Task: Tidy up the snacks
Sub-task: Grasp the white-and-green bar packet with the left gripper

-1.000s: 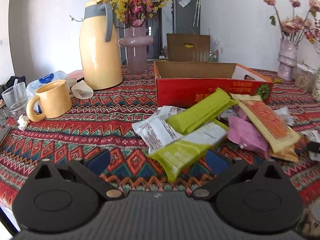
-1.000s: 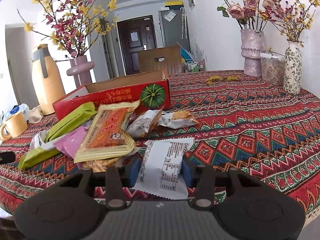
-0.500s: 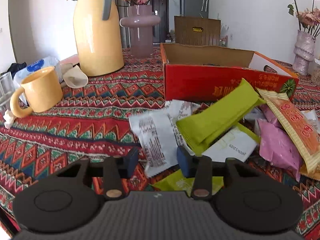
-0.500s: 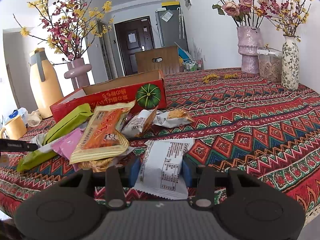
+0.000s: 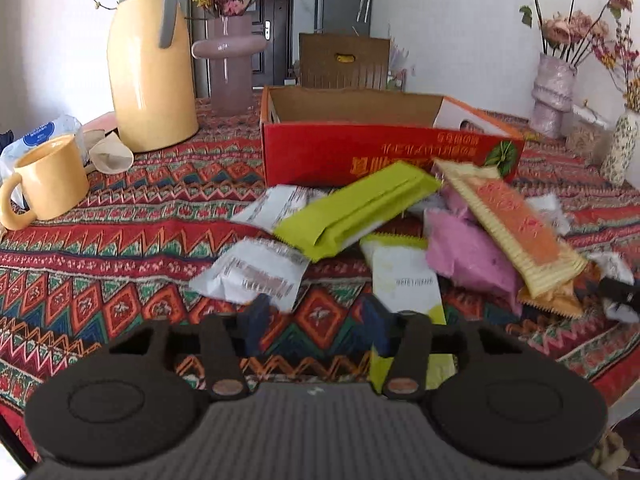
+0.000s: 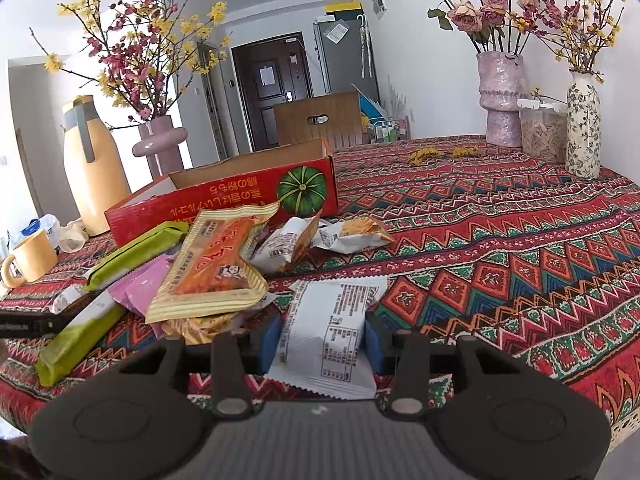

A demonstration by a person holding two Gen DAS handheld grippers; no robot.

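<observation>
Snack sorting under way, both tongs low in front of the red cardboard box (image 6: 224, 204)

The right gripper (image 6: 322, 338) pinches a white snack packet (image 6: 324, 336), long axis pointing toward the box. The left gripper (image 5: 316, 326) is opening, nothing between its jaws, between a white packet (image 5: 252, 276) and a green-and-white bar (image 5: 408, 280) lengthwise toward the box. Next, likely: lift the packet over the near wall.

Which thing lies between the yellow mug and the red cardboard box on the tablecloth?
In the left wrist view, only bare patterned tablecloth lies between the yellow mug and the red cardboard box; no snack lies there.
</observation>
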